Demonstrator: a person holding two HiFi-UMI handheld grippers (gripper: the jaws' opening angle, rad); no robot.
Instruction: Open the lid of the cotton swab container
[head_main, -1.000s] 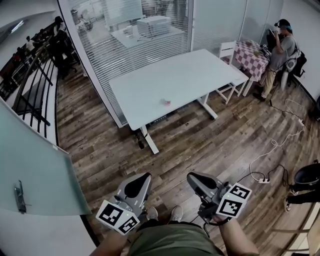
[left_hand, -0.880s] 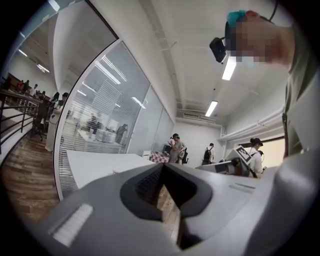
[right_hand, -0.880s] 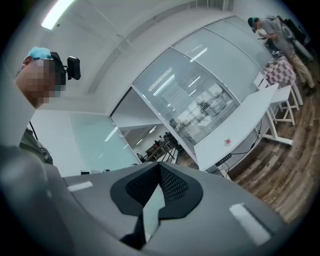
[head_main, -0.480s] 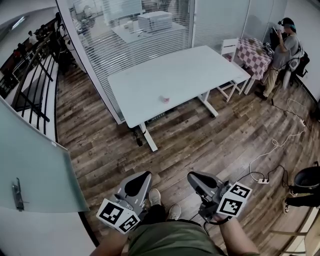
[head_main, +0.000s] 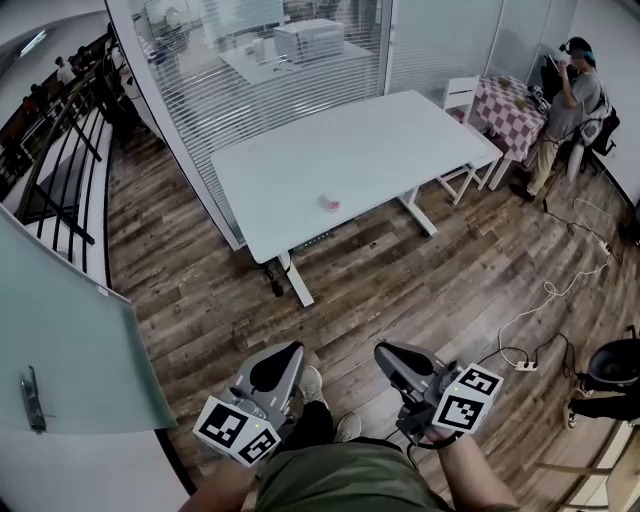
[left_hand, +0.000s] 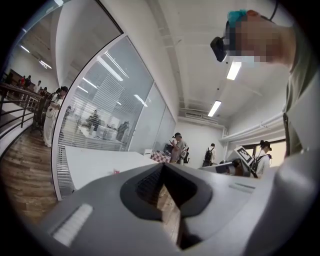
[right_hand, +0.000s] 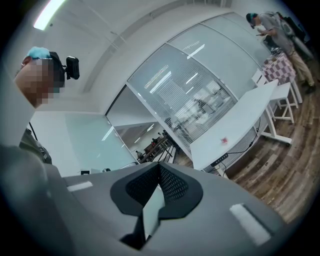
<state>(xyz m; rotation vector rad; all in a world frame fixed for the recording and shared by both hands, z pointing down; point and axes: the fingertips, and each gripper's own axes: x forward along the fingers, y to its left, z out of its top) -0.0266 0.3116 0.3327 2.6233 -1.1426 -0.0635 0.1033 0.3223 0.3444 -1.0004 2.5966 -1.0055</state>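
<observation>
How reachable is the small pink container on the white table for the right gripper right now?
Probably not reachable yet. The right gripper is close to the person's body, while the pink container sits on the white table across the wood floor. Nothing blocks the way.

Far ahead of the left tongs (head_main: 288, 356) and right tongs (head_main: 386, 354), a small pink thing (head_main: 329, 203) sits on the white tabletop (head_main: 300, 150). It is too small to tell its shape or whether a lid is on it; it may be the cotton swab container. Behind the tongs, the person's forearms (head_main: 480, 485) run off the head view's bottom edge. Well off to the right of the right tongs, a black object (head_main: 612, 362) is cut by the side edge. Beyond the tabletop, whatever stands behind the slatted glass (head_main: 240, 110) is broken up by the blinds.
</observation>
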